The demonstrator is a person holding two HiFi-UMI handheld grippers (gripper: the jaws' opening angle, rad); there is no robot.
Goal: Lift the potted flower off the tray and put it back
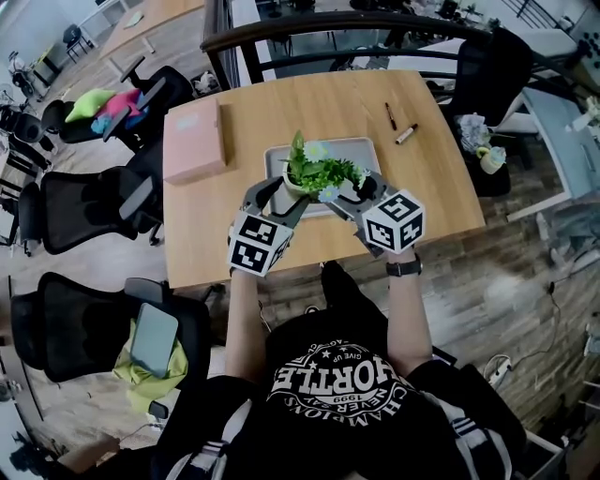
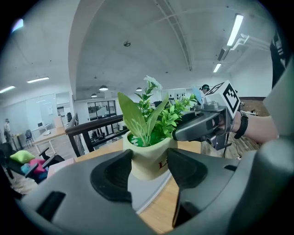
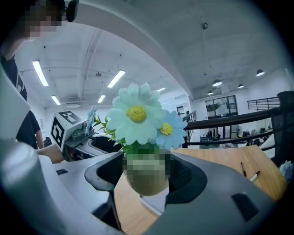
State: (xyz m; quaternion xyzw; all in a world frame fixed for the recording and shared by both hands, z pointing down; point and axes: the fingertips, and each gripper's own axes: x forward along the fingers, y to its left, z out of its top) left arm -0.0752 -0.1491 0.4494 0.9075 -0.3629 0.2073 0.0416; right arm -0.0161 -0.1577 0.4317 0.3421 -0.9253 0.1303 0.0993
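A small cream pot (image 1: 296,184) of green leaves and pale blue flowers (image 1: 319,171) hangs above the grey tray (image 1: 367,150) in the head view. My left gripper (image 1: 279,194) is shut on the pot from the left, and my right gripper (image 1: 354,195) is shut on it from the right. In the left gripper view the pot (image 2: 148,158) sits pressed between both jaws of the left gripper (image 2: 149,170), with the tray (image 2: 146,189) below it. In the right gripper view the pot (image 3: 146,176) fills the gap of the right gripper (image 3: 147,183), under a big daisy (image 3: 137,114).
The wooden table (image 1: 281,98) carries a pink box (image 1: 194,141) at the left and a pen (image 1: 390,115) and marker (image 1: 406,134) at the right. Black office chairs (image 1: 84,206) stand along its left side. A dark railing (image 1: 309,28) runs behind it.
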